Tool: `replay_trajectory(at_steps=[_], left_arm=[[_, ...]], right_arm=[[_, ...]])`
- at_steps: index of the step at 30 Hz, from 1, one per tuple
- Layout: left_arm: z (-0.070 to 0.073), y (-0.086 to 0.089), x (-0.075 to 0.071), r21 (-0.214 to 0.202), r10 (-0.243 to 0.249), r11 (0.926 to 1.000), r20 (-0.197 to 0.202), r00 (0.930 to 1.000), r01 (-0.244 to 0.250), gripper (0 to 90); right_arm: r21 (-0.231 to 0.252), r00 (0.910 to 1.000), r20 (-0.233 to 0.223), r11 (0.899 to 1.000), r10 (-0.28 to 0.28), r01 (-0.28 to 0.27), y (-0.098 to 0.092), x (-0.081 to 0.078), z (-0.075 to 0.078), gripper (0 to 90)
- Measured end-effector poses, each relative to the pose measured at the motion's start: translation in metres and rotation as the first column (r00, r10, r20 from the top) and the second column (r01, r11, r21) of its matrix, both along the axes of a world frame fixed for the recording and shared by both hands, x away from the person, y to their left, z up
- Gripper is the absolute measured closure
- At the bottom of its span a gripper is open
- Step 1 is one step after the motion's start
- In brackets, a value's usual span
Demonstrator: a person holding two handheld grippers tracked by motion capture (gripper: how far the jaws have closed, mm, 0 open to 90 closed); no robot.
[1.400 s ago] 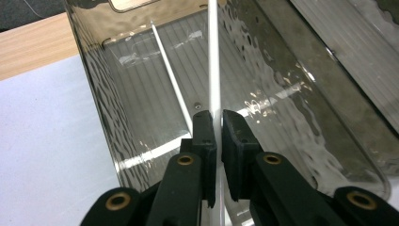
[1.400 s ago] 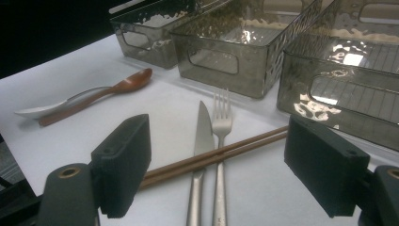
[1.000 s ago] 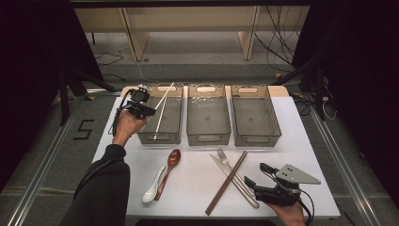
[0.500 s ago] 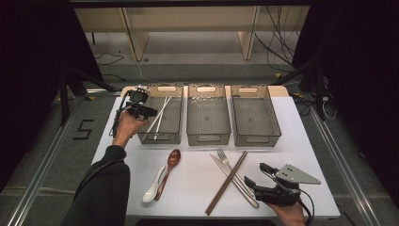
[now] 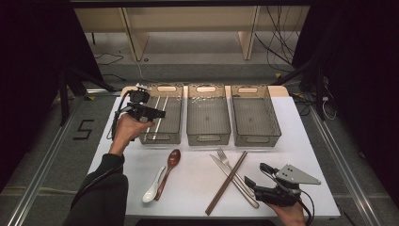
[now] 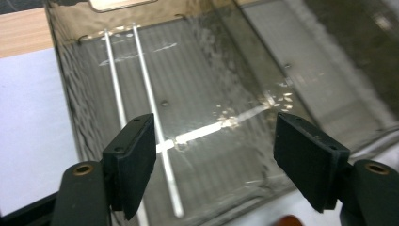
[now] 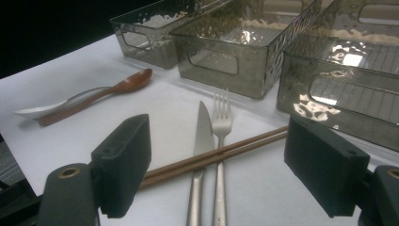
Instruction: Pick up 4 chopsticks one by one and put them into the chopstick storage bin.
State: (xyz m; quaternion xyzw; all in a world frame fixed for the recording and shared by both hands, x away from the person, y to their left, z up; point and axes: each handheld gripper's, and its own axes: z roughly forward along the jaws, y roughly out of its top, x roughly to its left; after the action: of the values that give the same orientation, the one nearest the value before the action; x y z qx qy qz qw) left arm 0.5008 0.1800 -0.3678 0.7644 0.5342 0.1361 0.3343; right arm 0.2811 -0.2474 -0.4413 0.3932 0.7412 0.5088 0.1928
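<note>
Two white chopsticks [image 6: 146, 89] lie side by side on the floor of the left smoked-plastic bin [image 5: 162, 139]. My left gripper [image 5: 160, 113] hovers over that bin [image 6: 70, 94]; its jaws have just been opening and nothing is between them [image 6: 214, 160]. At the table's front right my right gripper [image 5: 255, 174] stands open, its jaws apart [image 7: 216, 174] just in front of a fork [image 7: 221, 122], a knife [image 7: 203, 132] and a pair of brown chopsticks [image 7: 235, 148] laid across them.
A middle bin [image 5: 208, 139] and a right bin [image 5: 256, 139] stand in the back row. A wooden spoon [image 5: 171, 162] and a white spoon [image 5: 153, 190] lie on the white table [image 5: 291, 141], left of the fork [image 5: 226, 160].
The white chopsticks, held tilted over the left bin a second ago, now lie flat inside it. The left gripper has opened and drawn back slightly. The right gripper has not moved.
</note>
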Motion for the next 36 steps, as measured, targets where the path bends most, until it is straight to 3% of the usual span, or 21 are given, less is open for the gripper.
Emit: replay_trajectory(at_steps=[2, 10, 13, 19, 26, 30, 36], left_arm=[[0.002, -0.002, -0.008, -0.021, -0.007, 0.9997, 0.005, 1.0000, 0.007, 28.4], [0.001, -0.015, -0.041, -0.040, -0.043, 0.9983, -0.002, 0.9991, 0.043, 24.9], [0.000, -0.020, -0.057, -0.065, -0.054, 0.9964, 0.009, 0.9985, 0.054, 24.4], [-0.005, -0.038, -0.082, -0.077, -0.100, 0.9918, 0.023, 0.9947, 0.102, 23.7], [-0.015, -0.053, -0.095, -0.056, -0.128, 0.9901, 0.017, 0.9917, 0.128, 22.1], [-0.022, -0.058, -0.099, -0.087, -0.139, 0.9864, 0.010, 0.9902, 0.140, 21.9], [-0.029, -0.068, -0.106, -0.068, -0.163, 0.9843, 0.001, 0.9866, 0.163, 21.5]], right_arm=[[-0.001, 1.0000, -0.001, 1.000, 0.000, 0.000, 0.000, 0.000, 0.000, 24.2], [-0.005, 1.0000, 0.000, 1.000, -0.001, 0.001, 0.001, 0.000, 0.000, 24.2], [-0.005, 1.0000, -0.002, 1.000, -0.001, 0.001, 0.001, 0.000, 0.000, 24.2], [-0.005, 1.0000, -0.002, 1.000, -0.001, 0.001, 0.001, 0.000, 0.000, 24.2], [-0.005, 1.0000, -0.003, 1.000, -0.002, 0.002, 0.001, 0.000, 0.000, 24.2], [-0.005, 1.0000, -0.001, 1.000, -0.002, 0.002, 0.001, 0.000, 0.000, 24.2], [-0.004, 1.0000, 0.000, 1.000, -0.002, 0.002, 0.000, 0.000, 0.000, 24.2]])
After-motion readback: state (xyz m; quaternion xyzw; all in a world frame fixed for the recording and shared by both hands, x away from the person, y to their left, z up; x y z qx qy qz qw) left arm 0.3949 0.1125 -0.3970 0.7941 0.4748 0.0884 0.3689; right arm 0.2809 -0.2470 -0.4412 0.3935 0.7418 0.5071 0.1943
